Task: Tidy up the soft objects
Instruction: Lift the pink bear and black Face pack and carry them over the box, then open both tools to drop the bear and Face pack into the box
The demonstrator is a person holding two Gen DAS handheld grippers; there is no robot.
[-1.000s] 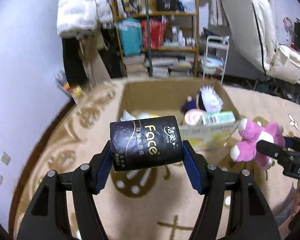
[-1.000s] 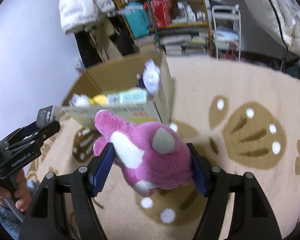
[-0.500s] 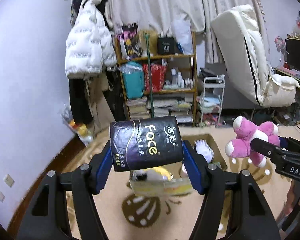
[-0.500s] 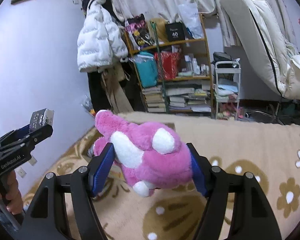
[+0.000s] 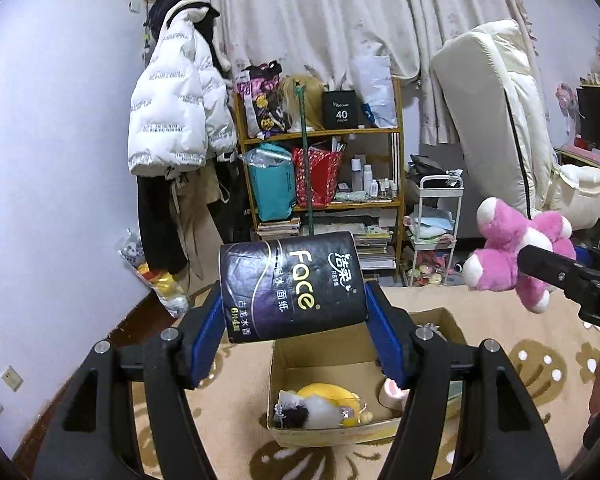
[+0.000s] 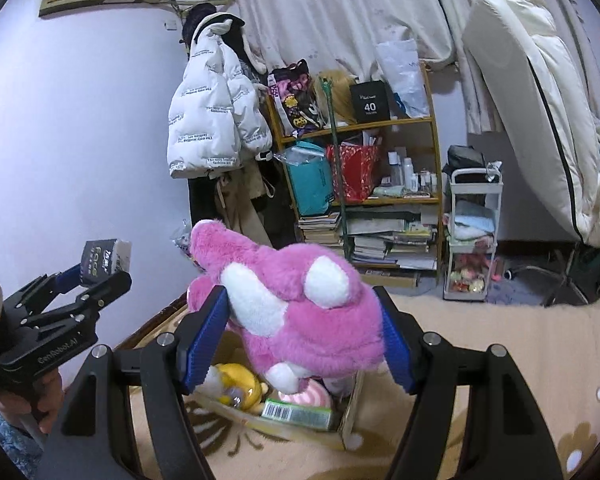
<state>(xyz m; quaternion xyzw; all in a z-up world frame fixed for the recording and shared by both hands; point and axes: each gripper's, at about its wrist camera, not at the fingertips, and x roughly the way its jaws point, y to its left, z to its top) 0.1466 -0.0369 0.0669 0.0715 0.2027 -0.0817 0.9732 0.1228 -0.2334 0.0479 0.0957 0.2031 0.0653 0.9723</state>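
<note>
A beige rug (image 5: 520, 320) with brown flower shapes covers the floor, and a mattress (image 5: 496, 128) leans upright against the curtained far wall. To its left stands a wooden shelf (image 5: 320, 184) crowded with bags, bottles and stacked books, with a white puffer jacket (image 5: 176, 112) hanging beside it on the lilac wall.

On the rug sits an open cardboard box (image 5: 320, 352), seen below and beyond both grippers. Inside it lie a yellow soft toy (image 5: 328, 396), a white furry one with a dark patch (image 5: 308, 414), a pink-and-white round thing at the right edge — too hidden to name — and, in the right wrist view, a green packet with a barcode (image 6: 296, 412).

The right gripper (image 6: 304, 340) is clamped on a pink plush toy (image 6: 300, 312) with white patches; its blue pads press into the fur on both sides, and the toy hangs in the air above the box. From the left wrist view the same toy (image 5: 512, 252) shows at the right, well clear of the floor.

The left gripper (image 5: 294, 328) grips a dark pack of tissues (image 5: 292, 284) printed with "Face" — the pack lies crosswise between the blue pads, slightly tilted, held up over the near-left side of the box. A hand (image 6: 32, 400) holds that gripper's handle.
</note>
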